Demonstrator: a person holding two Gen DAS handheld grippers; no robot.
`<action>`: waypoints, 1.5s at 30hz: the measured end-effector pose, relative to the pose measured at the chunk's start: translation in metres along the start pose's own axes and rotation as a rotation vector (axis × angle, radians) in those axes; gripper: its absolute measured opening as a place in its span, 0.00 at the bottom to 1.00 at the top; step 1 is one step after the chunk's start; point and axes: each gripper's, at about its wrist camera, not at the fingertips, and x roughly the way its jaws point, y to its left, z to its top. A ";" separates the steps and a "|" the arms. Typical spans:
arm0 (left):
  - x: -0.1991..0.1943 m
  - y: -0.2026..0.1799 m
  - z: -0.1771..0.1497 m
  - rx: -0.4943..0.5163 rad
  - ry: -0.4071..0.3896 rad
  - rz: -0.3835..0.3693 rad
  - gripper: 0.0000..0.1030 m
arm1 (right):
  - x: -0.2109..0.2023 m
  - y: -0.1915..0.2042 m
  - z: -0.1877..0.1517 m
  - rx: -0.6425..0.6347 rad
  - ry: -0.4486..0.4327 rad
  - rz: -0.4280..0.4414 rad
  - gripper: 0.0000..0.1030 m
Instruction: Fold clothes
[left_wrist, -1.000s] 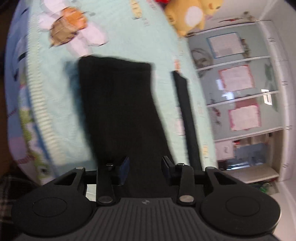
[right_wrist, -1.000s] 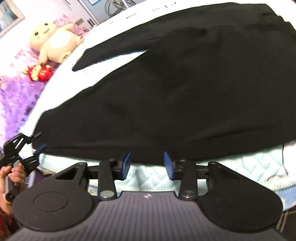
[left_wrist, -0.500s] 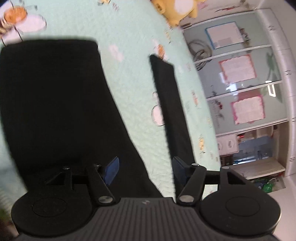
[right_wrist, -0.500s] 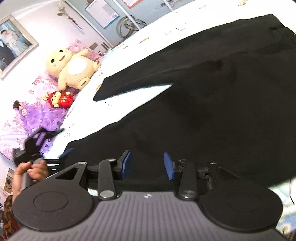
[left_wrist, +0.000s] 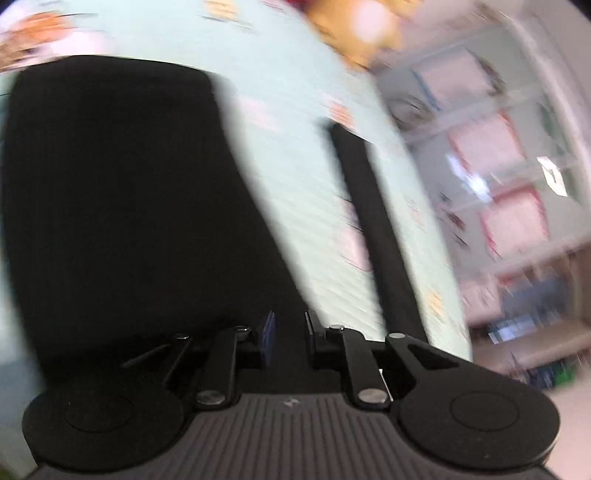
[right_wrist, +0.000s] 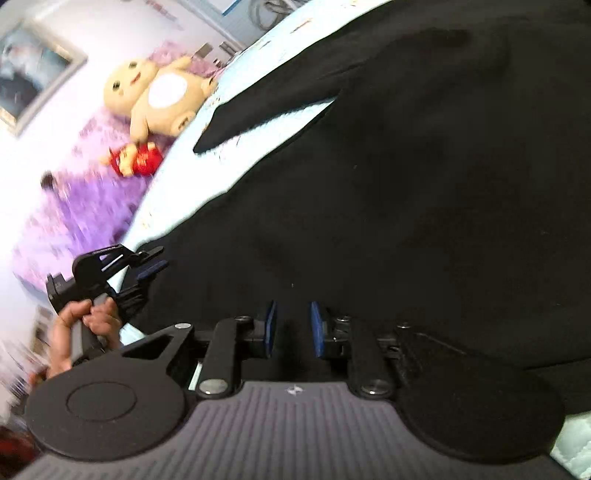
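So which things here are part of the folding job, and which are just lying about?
Part of the job: black trousers, left gripper, right gripper.

Lying about: yellow plush toy, red doll, framed picture, bedspread.

both views close over garment (left_wrist: 122, 206)

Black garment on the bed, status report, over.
Left claw and right claw both open at the near hem. Black garment flat on mint quilt, unfolded. Plush bear beyond the sleeve, clear.

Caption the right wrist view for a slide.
Right gripper open over black trousers on the bed; left gripper at the hem.
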 end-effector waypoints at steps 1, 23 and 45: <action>0.008 -0.016 -0.004 0.041 0.030 -0.022 0.24 | -0.004 -0.002 0.005 0.010 -0.016 0.007 0.22; 0.122 -0.060 -0.009 0.130 0.152 -0.110 0.40 | 0.137 -0.012 0.259 0.028 -0.285 -0.199 0.22; 0.092 -0.024 0.018 0.006 0.012 -0.101 0.49 | 0.204 -0.004 0.216 0.141 -0.028 -0.060 0.00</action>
